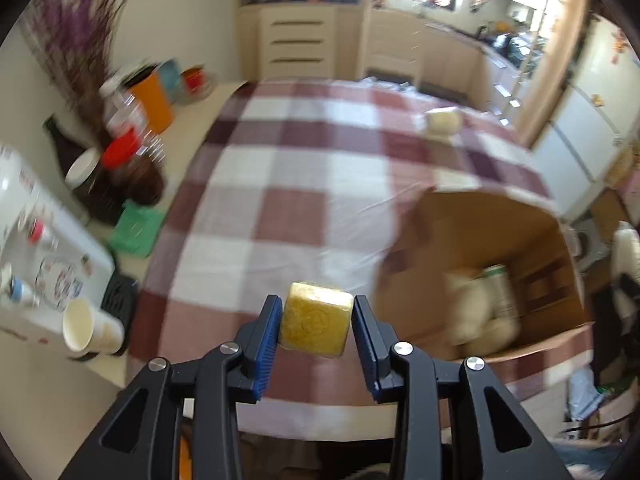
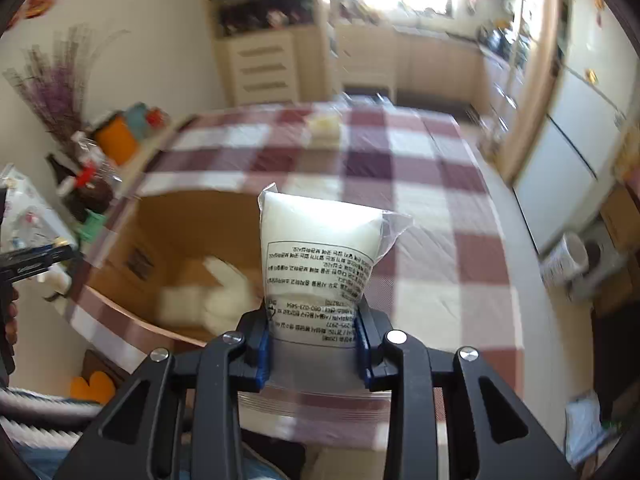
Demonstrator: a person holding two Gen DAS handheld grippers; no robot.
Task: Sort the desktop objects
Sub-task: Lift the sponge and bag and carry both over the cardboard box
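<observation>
My left gripper (image 1: 316,330) is shut on a yellow block-shaped sponge (image 1: 316,322), held up above the checked tablecloth (image 1: 280,184). To its right stands an open cardboard box (image 1: 532,240) with pale items inside. My right gripper (image 2: 314,346) is shut on a clear printed bag of white filling (image 2: 320,256), lifted over the checked tablecloth (image 2: 436,216). The cardboard box (image 2: 132,256) lies left of that bag, holding white items. A small pale object (image 1: 442,120) rests at the table's far end. The other gripper's black body (image 2: 28,264) shows at the left edge.
Left of the table a ledge carries bottles (image 1: 128,120), an orange container (image 1: 154,100), a green pack (image 1: 136,228) and a paper cup (image 1: 88,330). Drawers (image 1: 296,44) stand beyond the table. A fridge (image 2: 576,128) lines the right side.
</observation>
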